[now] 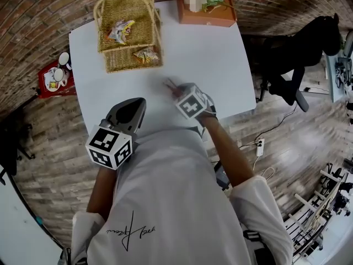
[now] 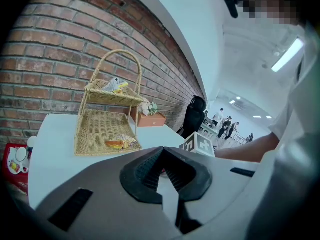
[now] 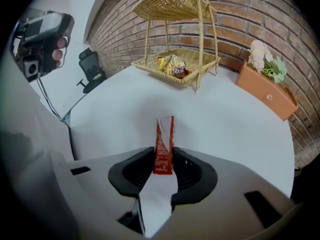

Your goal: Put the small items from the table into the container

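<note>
A two-tier wicker basket [image 1: 109, 9] stands at the far left of the white table [image 1: 220, 65]. Snack packets [image 1: 120, 31] lie on its upper shelf and another packet [image 1: 145, 55] lies on the lower one. My right gripper [image 3: 163, 156] points steeply down over the table's middle, shut on a thin red sachet [image 3: 164, 146] that stands upright between its pads. In the head view the sachet [image 1: 170, 84] pokes out past the right gripper [image 1: 175, 90]. My left gripper [image 1: 137, 105] hovers near the front edge, shut and empty, aimed toward the basket [image 2: 95, 129].
An orange box with flowers [image 1: 207, 12] sits at the table's far right corner. A red tray with cups [image 1: 55, 76] lies on the floor left of the table. A black office chair [image 1: 298, 54] stands to the right.
</note>
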Demonstrator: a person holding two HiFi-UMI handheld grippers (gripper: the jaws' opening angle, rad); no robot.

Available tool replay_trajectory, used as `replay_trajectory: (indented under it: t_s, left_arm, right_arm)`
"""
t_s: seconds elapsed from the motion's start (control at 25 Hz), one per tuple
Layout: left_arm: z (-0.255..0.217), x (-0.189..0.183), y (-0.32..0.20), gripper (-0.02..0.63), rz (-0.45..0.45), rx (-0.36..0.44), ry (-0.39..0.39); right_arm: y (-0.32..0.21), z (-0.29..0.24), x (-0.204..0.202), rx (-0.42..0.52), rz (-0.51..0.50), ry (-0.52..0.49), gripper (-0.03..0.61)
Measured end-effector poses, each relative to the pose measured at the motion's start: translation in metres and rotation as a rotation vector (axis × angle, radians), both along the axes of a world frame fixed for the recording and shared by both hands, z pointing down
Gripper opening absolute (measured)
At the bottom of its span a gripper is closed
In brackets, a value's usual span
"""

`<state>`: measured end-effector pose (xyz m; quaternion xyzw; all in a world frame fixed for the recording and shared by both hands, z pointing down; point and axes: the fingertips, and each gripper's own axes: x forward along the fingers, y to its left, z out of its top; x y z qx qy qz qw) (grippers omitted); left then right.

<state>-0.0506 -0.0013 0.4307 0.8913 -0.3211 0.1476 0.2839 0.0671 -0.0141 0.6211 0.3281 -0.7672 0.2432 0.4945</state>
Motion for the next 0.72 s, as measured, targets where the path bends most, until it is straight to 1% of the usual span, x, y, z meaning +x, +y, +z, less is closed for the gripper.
replay_trajectory:
  t_s: [0.04,0.32,0.52,0.72]
  left_arm:
    - [0.0,0.0,0.0,0.009,-0.001,0.001,0.0]
    - [-0.001,0.0,0.0,0.009,-0.007,0.002,0.004]
    - [-0.002,-0.002,0.0,0.009,-0.011,0.007,0.005]
    - [-0.002,-0.001,0.0,0.009,-0.007,0.009,0.006]
  right_arm:
    - [0.001,0.0,0.0,0.001,-0.001,0.001,0.123]
    - [0.002,0.0,-0.001,-0.003,0.001,0.0,0.114]
    - [0.005,-0.002,-0.001,-0.044,0.038,-0.045,0.112]
    - [0.002,-0.012,-0.003,-0.049,0.06,-0.087,0.112]
